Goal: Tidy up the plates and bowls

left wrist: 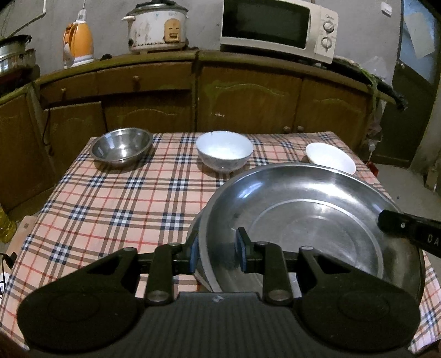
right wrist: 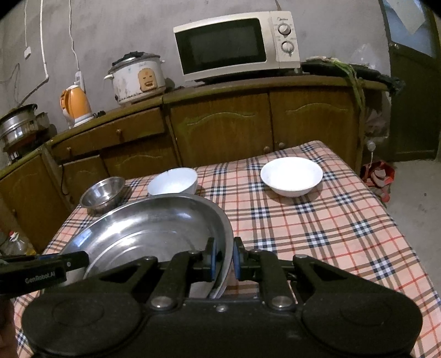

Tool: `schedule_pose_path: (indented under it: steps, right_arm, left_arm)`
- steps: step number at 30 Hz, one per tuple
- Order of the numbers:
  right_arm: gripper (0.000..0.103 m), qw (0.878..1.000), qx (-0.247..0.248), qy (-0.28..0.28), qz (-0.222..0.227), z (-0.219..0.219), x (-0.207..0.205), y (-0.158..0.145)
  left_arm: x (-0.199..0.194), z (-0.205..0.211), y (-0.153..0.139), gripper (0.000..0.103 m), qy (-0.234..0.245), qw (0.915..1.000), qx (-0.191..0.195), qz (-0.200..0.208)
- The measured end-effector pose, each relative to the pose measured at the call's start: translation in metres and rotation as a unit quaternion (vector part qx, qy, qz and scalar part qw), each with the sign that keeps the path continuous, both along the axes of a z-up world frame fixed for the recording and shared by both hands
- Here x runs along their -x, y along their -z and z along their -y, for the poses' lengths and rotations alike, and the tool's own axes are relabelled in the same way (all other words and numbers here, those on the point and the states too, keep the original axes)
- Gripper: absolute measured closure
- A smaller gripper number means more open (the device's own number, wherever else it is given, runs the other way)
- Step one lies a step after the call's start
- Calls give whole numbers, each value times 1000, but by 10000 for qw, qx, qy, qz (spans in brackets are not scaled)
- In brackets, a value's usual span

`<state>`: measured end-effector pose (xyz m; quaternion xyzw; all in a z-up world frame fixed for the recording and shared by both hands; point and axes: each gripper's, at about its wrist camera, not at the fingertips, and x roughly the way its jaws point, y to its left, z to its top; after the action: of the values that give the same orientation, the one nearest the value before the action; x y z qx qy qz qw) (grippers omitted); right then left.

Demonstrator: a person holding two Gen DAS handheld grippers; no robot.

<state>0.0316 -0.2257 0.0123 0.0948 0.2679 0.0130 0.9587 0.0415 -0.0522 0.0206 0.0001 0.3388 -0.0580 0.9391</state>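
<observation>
A wide steel plate (left wrist: pixel 303 220) hangs tilted over the near part of the checked table (left wrist: pixel 110 198). My left gripper (left wrist: pixel 217 252) is shut on its left rim, one pad outside and one inside. My right gripper (right wrist: pixel 224 260) is shut on the steel plate (right wrist: pixel 143 231) at its right rim. In the left wrist view the right gripper's finger shows at the plate's far right edge. At the back of the table stand a small steel bowl (left wrist: pixel 121 147), a white deep bowl (left wrist: pixel 224 150) and a white shallow bowl (left wrist: pixel 330 157); the right wrist view shows them as the steel bowl (right wrist: pixel 102 194), deep bowl (right wrist: pixel 173 182) and shallow bowl (right wrist: pixel 291 176).
Brown cabinets (left wrist: pixel 248 99) run behind the table, carrying a microwave (left wrist: pixel 278 26), a rice cooker (left wrist: pixel 157 27) and an orange kettle (left wrist: pixel 78 44). Checked cloth lies bare at the table's left (left wrist: pixel 96 209) and right (right wrist: pixel 330 234). A door stands at far right (right wrist: pixel 413 104).
</observation>
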Motion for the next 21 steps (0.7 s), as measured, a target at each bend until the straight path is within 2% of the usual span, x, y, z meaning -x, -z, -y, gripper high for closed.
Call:
schedule_pose_path:
  steps: [21]
  right_arm:
    - [85, 9982, -27, -180, -567, -19, -46, 58]
  left_arm:
    - [-35, -20, 51, 75, -144, 9981, -121, -580]
